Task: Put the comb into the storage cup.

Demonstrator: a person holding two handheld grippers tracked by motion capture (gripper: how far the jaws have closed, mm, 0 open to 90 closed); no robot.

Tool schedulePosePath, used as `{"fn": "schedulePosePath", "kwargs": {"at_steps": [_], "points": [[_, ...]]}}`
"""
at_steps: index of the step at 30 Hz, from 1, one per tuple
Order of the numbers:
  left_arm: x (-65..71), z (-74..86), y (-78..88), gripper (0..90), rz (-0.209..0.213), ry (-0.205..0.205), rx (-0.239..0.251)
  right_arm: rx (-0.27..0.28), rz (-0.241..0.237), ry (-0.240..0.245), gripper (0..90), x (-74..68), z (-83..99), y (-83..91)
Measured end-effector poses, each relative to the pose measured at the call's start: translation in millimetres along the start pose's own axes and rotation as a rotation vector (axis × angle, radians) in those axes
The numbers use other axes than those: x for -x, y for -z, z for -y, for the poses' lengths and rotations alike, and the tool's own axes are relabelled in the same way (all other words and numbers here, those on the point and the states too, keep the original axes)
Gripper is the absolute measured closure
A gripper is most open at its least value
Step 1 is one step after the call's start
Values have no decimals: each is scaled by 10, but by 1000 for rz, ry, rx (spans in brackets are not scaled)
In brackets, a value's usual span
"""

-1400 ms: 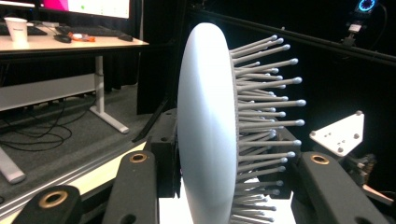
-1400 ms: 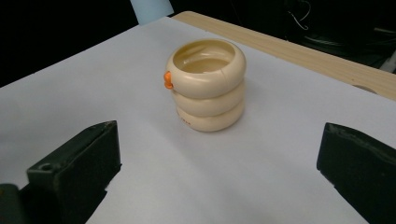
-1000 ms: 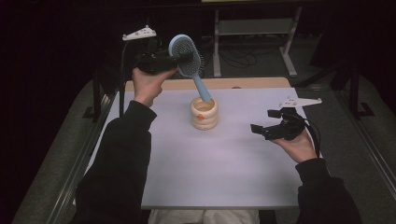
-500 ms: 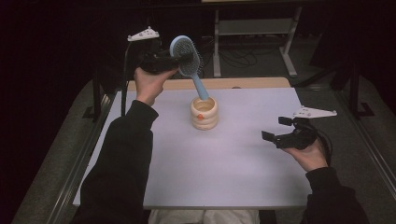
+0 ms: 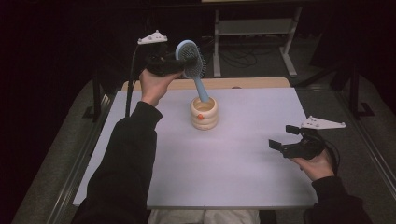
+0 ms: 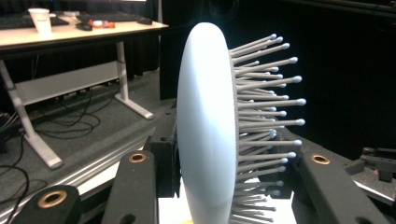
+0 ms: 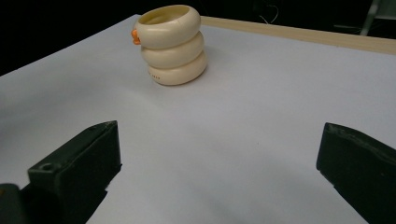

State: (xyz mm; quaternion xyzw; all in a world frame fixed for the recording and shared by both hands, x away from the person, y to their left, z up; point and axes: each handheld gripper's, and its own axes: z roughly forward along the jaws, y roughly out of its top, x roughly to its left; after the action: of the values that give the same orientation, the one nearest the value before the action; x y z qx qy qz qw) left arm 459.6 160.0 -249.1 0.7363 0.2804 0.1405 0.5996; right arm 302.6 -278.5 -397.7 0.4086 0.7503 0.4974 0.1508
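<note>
A light-blue hairbrush (image 5: 190, 58) stands tilted, its handle down inside a cream ringed cup (image 5: 204, 113) at the middle back of the white table (image 5: 233, 177). My left gripper (image 5: 180, 65) is shut on the brush head, above and left of the cup. In the left gripper view the brush (image 6: 205, 130) is edge-on between the black jaws, bristles to the right. My right gripper (image 5: 281, 136) hovers low over the table's right side, open, pointing left at the cup. The right gripper view has the cup (image 7: 173, 44) ahead, with nothing in the right gripper (image 7: 219, 172).
A wooden strip (image 5: 243, 83) borders the table's far edge. Behind it stand a grey desk frame (image 5: 254, 28) and floor cables. A metal rail (image 5: 79, 158) runs along the table's left side. A paper cup (image 6: 39, 19) sits on a distant desk.
My right hand has drawn back from the cup toward the right front of the table and sunk lower. The left hand and brush shifted slightly right and down.
</note>
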Motion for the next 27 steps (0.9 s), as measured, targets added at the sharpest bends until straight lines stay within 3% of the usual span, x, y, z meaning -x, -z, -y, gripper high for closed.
{"fn": "schedulePosePath", "kwargs": {"at_steps": [4, 18, 27], "points": [[-51, 75, -31, 566, -3, 27, 1, 3, 5, -7, 0, 6, 39, 22], [-174, 355, -154, 565, -22, 55, -11, -2, 4, -11, 20, 6, 88, 47], [-205, 505, -242, 565, -39, 51, -28, 5, 25, 5, 19, -6, 123, 91]]}}
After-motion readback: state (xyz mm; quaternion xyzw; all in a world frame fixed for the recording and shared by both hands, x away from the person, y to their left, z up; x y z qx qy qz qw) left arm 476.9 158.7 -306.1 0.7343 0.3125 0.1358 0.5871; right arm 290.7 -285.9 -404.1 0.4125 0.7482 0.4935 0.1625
